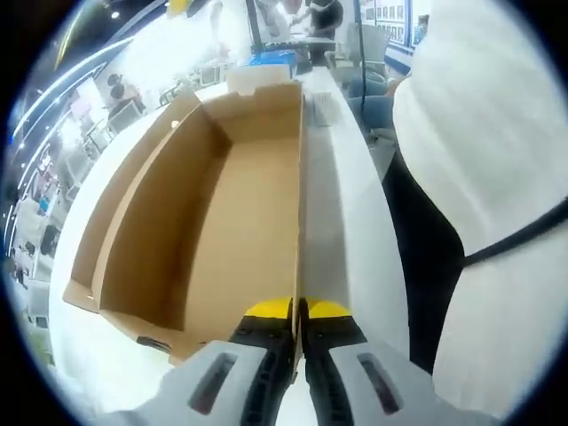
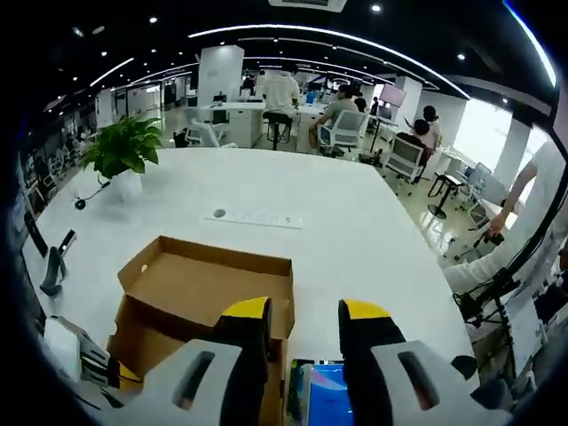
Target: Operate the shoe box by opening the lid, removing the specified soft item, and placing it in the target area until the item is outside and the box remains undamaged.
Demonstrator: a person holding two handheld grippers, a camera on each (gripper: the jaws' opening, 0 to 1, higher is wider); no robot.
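Note:
An open brown cardboard shoe box (image 1: pixel 240 222) lies on the white table (image 1: pixel 342 222), and its inside looks bare. My left gripper (image 1: pixel 298 311) is shut on the box's thin right-hand wall, yellow tips on either side of the edge. In the right gripper view the same box (image 2: pixel 209 284) sits with its lid folded back, and the left gripper (image 2: pixel 84 355) shows at its lower left corner. My right gripper (image 2: pixel 306 321) hovers open above the box's right side. A blue soft item (image 2: pixel 321 390) lies low between its jaws, beside the box; I cannot tell whether it is touched.
A person in white (image 1: pixel 488 177) stands close on the right of the table. A power strip (image 2: pixel 254 217), a potted plant (image 2: pixel 122 149) and a small dark stand (image 2: pixel 53 266) sit on the table (image 2: pixel 355 231). People sit at desks far behind.

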